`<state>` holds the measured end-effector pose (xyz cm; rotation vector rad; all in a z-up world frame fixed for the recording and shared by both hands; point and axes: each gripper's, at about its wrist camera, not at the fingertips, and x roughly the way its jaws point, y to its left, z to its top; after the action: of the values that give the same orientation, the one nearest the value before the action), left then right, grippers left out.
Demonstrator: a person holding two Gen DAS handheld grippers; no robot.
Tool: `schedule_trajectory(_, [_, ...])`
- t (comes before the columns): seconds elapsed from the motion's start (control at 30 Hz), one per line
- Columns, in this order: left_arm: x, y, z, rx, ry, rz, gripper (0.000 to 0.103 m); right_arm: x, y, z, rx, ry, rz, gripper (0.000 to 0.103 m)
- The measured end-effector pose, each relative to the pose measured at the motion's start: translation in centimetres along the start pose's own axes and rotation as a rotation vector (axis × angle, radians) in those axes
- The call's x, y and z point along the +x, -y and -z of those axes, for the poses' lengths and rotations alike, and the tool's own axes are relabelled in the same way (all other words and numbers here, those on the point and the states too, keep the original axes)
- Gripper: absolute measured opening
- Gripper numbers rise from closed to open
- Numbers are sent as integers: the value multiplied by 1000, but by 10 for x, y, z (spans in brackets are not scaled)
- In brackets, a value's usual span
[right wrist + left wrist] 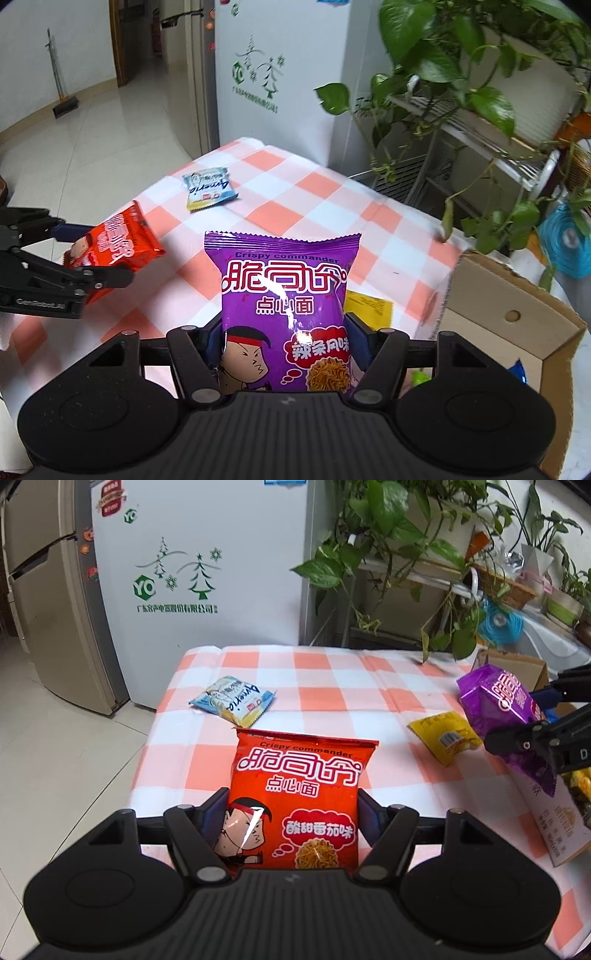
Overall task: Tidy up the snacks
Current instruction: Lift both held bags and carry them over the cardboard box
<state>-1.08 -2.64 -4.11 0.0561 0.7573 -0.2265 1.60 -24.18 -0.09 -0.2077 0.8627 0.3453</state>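
While both packets hang above the table [317,686], the left gripper [291,823] pinches the red packet [299,797] and the right gripper [286,347] pinches the purple packet [284,306], jaws part-closed. Risk: slick foil slips; the cardboard box [517,314] sits at the right edge.

On your table [295,686], the far-left packet [233,700] lies well apart from the cardboard box [517,332] at right.

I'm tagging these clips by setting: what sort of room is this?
Most likely a home kitchen or dining corner: a fridge stands behind a table with a checked cloth, potted plants fill a rack beside it, and a broom leans against the wall on a tiled floor.
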Motion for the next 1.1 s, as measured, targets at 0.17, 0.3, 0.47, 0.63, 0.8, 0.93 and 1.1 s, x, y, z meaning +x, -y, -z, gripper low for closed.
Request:
schedule_trajectory(0.17, [-14, 10, -1, -11, 27, 10, 69, -13, 9, 1, 23, 33, 15, 70])
schedule_trajectory(0.3, [-20, 24, -3, -2, 36, 36, 69, -24, 17, 7, 44, 61, 27, 70])
schedule_trajectory(0.47, [-28, 50, -8, 13, 58, 77, 69, -38, 31, 14, 67, 83, 62, 70])
schedule_trajectory(0.63, [-33, 77, -14, 40, 74, 129, 69, -50, 49, 15, 107, 126, 65, 70])
schedule_trajectory(0.8, [-37, 102, -21, 73, 88, 177, 69, -58, 75, 17, 174, 155, 90, 70])
schedule_trajectory(0.93, [-37, 120, -25, 90, 93, 216, 69, -68, 96, 22, 221, 183, 108, 70])
schedule_trajectory(1.1, [-35, 147, -27, 120, 93, 268, 69, -72, 119, 27, 290, 202, 140, 71])
